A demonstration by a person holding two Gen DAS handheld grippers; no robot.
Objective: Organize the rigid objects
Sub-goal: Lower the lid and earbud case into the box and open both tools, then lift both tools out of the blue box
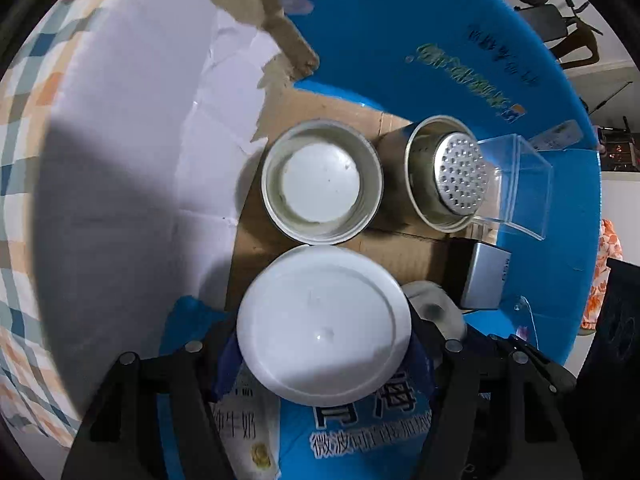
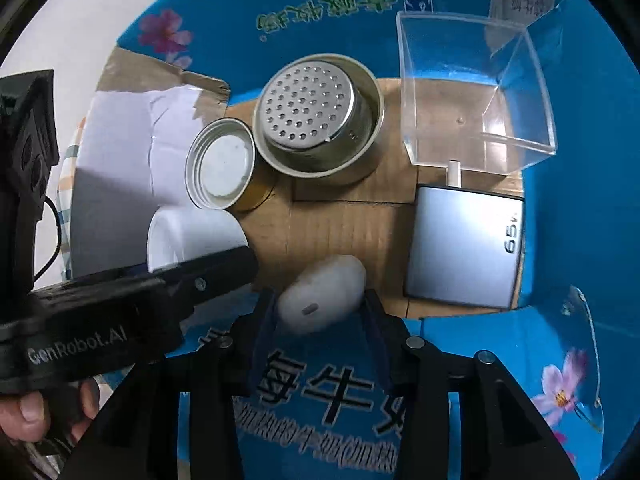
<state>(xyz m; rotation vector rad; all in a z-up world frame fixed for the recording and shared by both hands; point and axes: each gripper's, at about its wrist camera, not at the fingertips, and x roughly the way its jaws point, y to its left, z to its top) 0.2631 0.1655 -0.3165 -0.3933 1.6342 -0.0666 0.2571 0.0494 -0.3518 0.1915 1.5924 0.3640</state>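
Note:
My left gripper (image 1: 324, 328) is shut on a white round lid (image 1: 324, 326) and holds it over the near edge of the blue cardboard box (image 1: 440, 40); the lid also shows in the right wrist view (image 2: 192, 236). My right gripper (image 2: 320, 304) is shut on a white oval case (image 2: 322, 294) just above the box floor. In the box lie a gold screw cap (image 2: 222, 164), a perforated metal strainer cup (image 2: 316, 116), a clear plastic box (image 2: 476, 92) and a silver 65W charger (image 2: 464, 244).
The left gripper's black body (image 2: 120, 304) crosses the right wrist view at lower left. White paper (image 1: 140, 140) lines the box's left side over a checkered cloth (image 1: 24, 120). The box's blue front flap (image 2: 320, 408) lies under my right fingers.

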